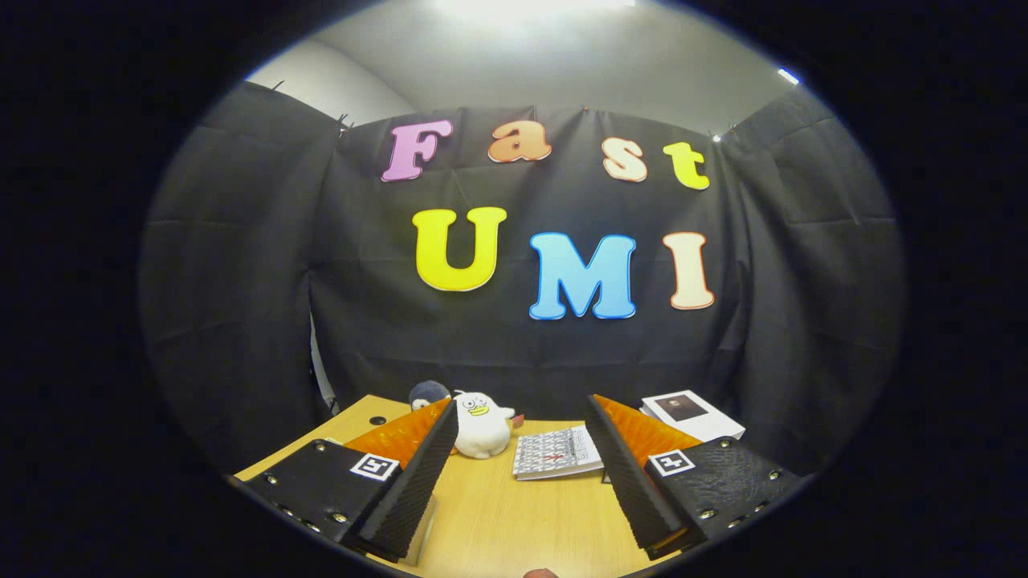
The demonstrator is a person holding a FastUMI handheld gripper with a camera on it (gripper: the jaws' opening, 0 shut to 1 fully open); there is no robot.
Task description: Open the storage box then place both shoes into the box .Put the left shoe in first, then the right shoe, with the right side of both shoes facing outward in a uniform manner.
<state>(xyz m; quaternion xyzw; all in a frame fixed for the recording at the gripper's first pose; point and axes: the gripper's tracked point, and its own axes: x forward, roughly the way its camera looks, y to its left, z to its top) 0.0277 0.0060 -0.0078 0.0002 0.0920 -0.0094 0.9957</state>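
Presently gripper [522, 474] is held wide and empty above the table [498, 514], plush toy [480, 424] and booklet [556, 452] beyond; step undetermined

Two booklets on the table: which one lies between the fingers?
The patterned booklet, flat on the table ahead of the open gripper, beside the white plush. The white one lies beyond the right finger.

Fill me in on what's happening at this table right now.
A handheld tool hangs over a wooden table with its fingers spread wide and nothing between them. Beyond the fingers sit a white plush duck, a patterned booklet and a white box, with a dark plush toy behind the duck. Nothing is being gripped yet.
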